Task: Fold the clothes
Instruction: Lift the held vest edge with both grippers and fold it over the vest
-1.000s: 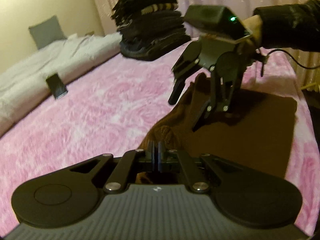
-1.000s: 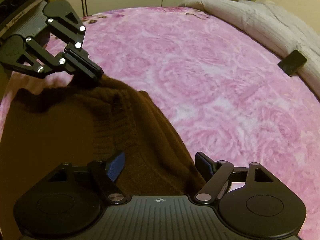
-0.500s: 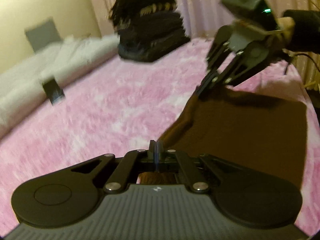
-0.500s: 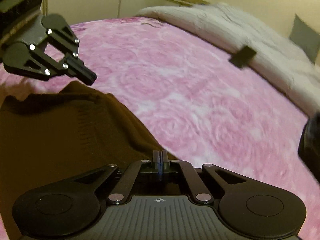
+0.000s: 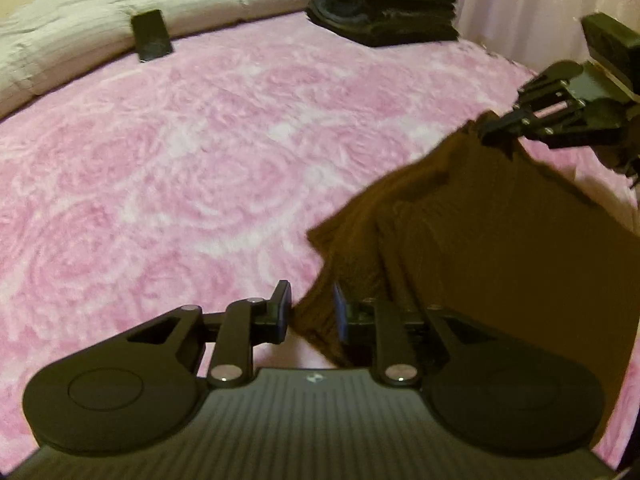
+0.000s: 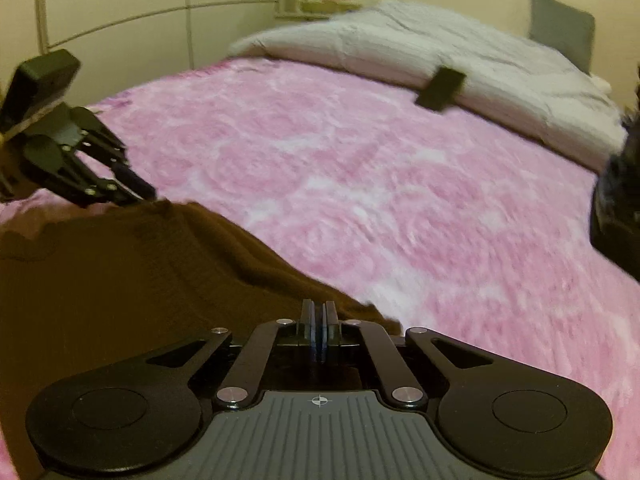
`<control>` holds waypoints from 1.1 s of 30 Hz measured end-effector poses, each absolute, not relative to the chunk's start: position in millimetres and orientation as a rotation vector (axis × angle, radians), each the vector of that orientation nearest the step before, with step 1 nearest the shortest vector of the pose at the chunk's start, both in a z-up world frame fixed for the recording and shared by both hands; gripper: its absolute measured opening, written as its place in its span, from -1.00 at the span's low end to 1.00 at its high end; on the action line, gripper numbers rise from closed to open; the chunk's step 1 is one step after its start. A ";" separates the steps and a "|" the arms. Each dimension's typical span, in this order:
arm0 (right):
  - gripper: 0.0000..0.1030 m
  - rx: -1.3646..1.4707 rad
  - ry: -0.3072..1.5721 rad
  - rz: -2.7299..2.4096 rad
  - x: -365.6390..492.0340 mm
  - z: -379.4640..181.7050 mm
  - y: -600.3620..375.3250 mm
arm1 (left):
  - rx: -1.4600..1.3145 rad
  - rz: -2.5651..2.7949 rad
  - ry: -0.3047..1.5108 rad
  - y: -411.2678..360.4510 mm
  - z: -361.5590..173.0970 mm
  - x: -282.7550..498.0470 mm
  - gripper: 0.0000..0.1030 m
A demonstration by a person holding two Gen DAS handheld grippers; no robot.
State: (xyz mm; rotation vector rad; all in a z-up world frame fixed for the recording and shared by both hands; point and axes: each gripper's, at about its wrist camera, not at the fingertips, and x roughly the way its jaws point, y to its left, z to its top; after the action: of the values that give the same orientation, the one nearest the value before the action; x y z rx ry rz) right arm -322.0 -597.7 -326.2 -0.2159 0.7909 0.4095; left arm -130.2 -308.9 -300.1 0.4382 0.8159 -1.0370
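Brown sweater [image 5: 500,240] on pink blanket [image 5: 200,160], well short of dark folded stack [image 5: 384,0]. Left hand-held gripper [image 5: 310,312] parted, knit edge between fingers; right hand-held gripper [image 6: 318,320] clamped on far corner. Advise keeping edge taut, corners level. Open blanket toward stack

pink fleece blanket [image 5: 200,152] covers the bed. brown sweater [image 5: 500,248] lies on it at one side, a pile of dark folded clothes [image 5: 384,0] far off, grey duvet [image 6: 460,52] along the edge, black phone [image 5: 151,35] propped there.
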 end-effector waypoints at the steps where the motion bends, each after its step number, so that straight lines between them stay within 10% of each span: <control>1: -1.00 -0.207 0.815 0.383 -320.7 -330.3 -601.6 | 0.446 -1.042 0.809 -311.5 -301.6 -132.0 -0.73; 5: -1.00 -0.104 0.785 0.368 -327.0 -323.4 -617.5 | 0.467 -1.068 0.760 -320.5 -298.3 -136.3 -1.00; 7: -0.49 -0.078 0.761 0.370 -328.6 -315.6 -621.9 | 0.480 -1.081 0.742 -323.2 -296.7 -138.2 -1.00; 8: 0.36 -0.073 0.751 0.371 -328.3 -312.2 -622.9 | 0.491 -1.081 0.733 -324.2 -295.8 -139.4 -1.00; 9: 0.59 -0.078 0.738 0.372 -327.3 -309.3 -622.5 | 0.496 -1.082 0.730 -324.9 -295.2 -140.1 -1.00; 16: 0.55 0.040 0.802 0.429 -282.9 -300.6 -632.1 | 0.451 -1.039 0.754 -311.7 -290.8 -129.3 -0.88; 22: 0.07 0.037 1.049 0.492 -242.1 -322.8 -625.5 | 0.423 -1.058 0.834 -304.8 -295.5 -117.8 -0.59; 26: -0.79 -0.010 1.053 0.497 -248.0 -324.4 -618.5 | 0.411 -1.087 0.863 -304.1 -299.1 -117.0 -0.49; 33: -0.90 -0.096 0.952 0.472 -274.6 -310.3 -610.4 | 0.373 -1.099 0.863 -301.3 -291.6 -117.4 -0.48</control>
State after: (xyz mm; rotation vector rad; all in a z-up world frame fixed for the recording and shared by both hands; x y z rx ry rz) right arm -274.6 -610.4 -310.3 -0.0962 0.9523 0.4721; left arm -117.4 -301.3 -291.6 0.3728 0.8631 -1.0992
